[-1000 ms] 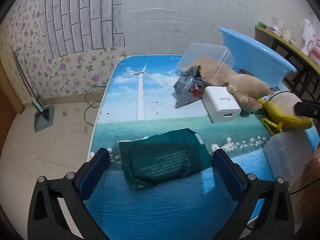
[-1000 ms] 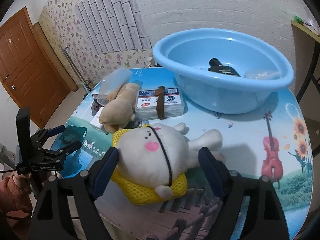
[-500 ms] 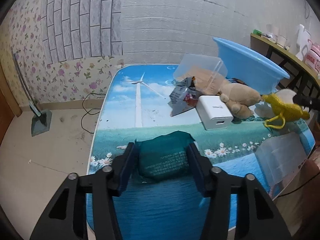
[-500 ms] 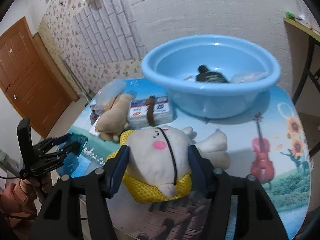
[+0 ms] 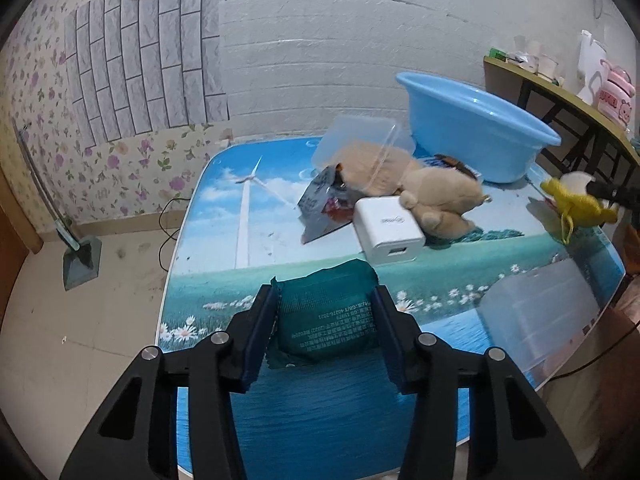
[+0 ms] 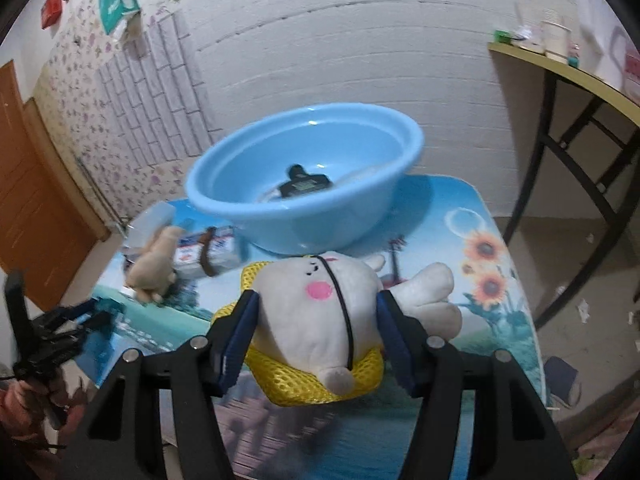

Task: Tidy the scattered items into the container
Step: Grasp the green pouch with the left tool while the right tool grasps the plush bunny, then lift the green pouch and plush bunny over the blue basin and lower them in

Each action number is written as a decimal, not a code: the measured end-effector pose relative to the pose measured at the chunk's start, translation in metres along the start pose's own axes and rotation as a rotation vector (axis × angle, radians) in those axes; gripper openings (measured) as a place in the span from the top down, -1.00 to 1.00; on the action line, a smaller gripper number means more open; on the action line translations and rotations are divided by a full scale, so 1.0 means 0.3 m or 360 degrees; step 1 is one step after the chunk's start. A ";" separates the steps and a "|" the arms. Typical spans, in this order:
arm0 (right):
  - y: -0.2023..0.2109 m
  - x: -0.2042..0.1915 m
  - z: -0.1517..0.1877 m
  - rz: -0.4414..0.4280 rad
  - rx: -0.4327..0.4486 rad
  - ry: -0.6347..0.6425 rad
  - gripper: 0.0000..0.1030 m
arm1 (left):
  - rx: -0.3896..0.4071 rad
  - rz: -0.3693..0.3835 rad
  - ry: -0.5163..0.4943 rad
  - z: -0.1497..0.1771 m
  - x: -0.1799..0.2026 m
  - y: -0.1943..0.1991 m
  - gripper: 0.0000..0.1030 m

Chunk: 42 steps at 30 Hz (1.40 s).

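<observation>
Left gripper (image 5: 325, 322) had its jaws just closing in and clamped on a dark green packet (image 5: 326, 316), both blue pads pressed against the packet's sides. The packet sat at the near end of the table (image 5: 224, 216), crumpled between the jaws; whether it was clear of the surface, cannot tell.

Right gripper (image 6: 318, 326) was clenched on a white plush rabbit (image 6: 320, 316) in a yellow mesh bag (image 6: 296, 384), pads squeezed against both sides of its body. Its jaws had closed earlier in the last second and held. The rabbit looked raised off the table, in front of the blue basin (image 6: 304, 184).

The basin stood at the far end of the table and held a dark bottle (image 6: 304, 184) and something clear, too blurred to name.

Left on the table between packet and basin: a white charger block (image 5: 388, 230), a tan teddy bear (image 5: 436, 196), a grey snack bag (image 5: 320, 208), a clear plastic box (image 5: 360, 144) leaning over the bear. A clear lid (image 5: 532, 312) lay near the right edge. A wrapped pack with a brown band (image 6: 208, 248) lay beside the bear.
</observation>
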State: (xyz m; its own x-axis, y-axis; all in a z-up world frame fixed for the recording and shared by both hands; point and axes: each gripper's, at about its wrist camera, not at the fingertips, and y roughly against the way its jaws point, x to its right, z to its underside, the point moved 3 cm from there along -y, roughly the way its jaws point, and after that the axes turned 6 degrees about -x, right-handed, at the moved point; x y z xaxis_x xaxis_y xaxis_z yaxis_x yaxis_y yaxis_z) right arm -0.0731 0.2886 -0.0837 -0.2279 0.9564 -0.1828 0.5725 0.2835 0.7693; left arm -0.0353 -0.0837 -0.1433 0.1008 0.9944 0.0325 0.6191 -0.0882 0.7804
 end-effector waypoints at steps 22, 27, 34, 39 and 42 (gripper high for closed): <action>-0.071 -0.014 0.070 0.0036 -0.0124 0.0124 -0.57 | -0.0072 0.0009 -0.0004 0.007 0.033 -0.055 0.03; -0.068 0.004 0.071 0.0004 -0.0119 0.0085 -0.39 | -0.0054 0.0021 -0.0019 0.004 0.042 -0.043 0.08; -0.027 -0.011 0.060 -0.0042 -0.0085 0.0070 -0.32 | 0.0020 0.0051 -0.0022 -0.036 0.056 0.027 0.08; 0.032 -0.057 0.023 -0.0081 -0.0004 0.0118 -0.32 | 0.0074 0.0067 -0.0048 -0.078 0.083 0.081 0.08; 0.097 -0.097 -0.007 -0.0132 0.0077 0.0154 -0.32 | 0.0100 0.0100 -0.0073 -0.114 0.104 0.113 0.08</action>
State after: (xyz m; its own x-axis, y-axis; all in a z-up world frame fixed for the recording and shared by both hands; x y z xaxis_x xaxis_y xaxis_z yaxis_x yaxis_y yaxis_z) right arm -0.0514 0.2689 -0.0546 -0.3495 0.9189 -0.1831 0.5851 0.3667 0.7233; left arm -0.0379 -0.0536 -0.0945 0.1756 0.9832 0.0501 0.6581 -0.1551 0.7367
